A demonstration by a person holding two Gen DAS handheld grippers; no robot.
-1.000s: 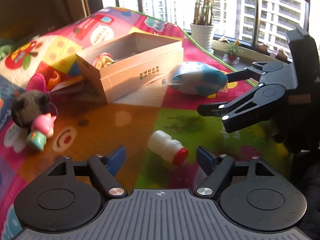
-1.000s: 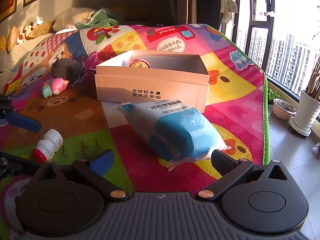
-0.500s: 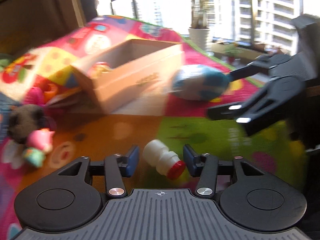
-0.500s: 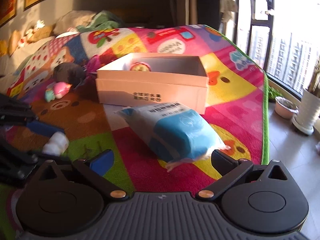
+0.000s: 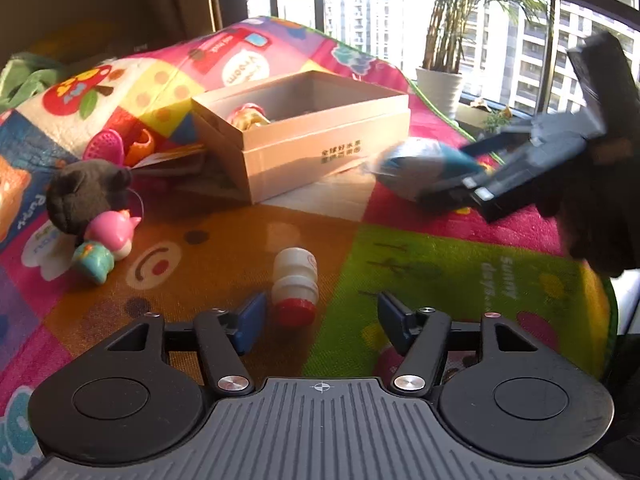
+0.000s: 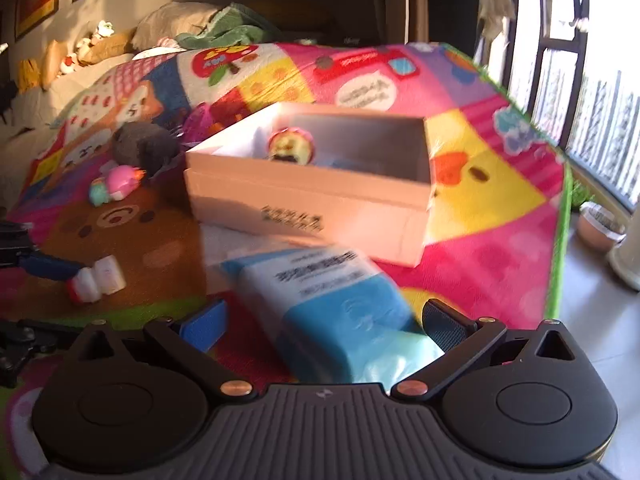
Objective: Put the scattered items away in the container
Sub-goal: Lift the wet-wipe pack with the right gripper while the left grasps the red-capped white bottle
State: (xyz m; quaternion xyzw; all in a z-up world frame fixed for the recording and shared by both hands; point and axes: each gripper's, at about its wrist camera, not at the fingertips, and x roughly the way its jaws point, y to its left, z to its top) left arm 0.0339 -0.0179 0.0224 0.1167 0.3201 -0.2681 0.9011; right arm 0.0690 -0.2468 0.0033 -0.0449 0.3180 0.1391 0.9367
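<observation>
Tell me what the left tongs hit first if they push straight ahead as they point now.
Most likely the small white bottle lying red cap toward the camera. It sits just ahead of the open left tongs, close beside the left finger. Past it lies bare mat, then the box. Depth is uncertain.

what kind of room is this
Probably a high-rise flat's living room or play area: a bright play mat strewn with toys, a sofa with cushions behind it, and tall windows looking onto apartment towers.
</observation>
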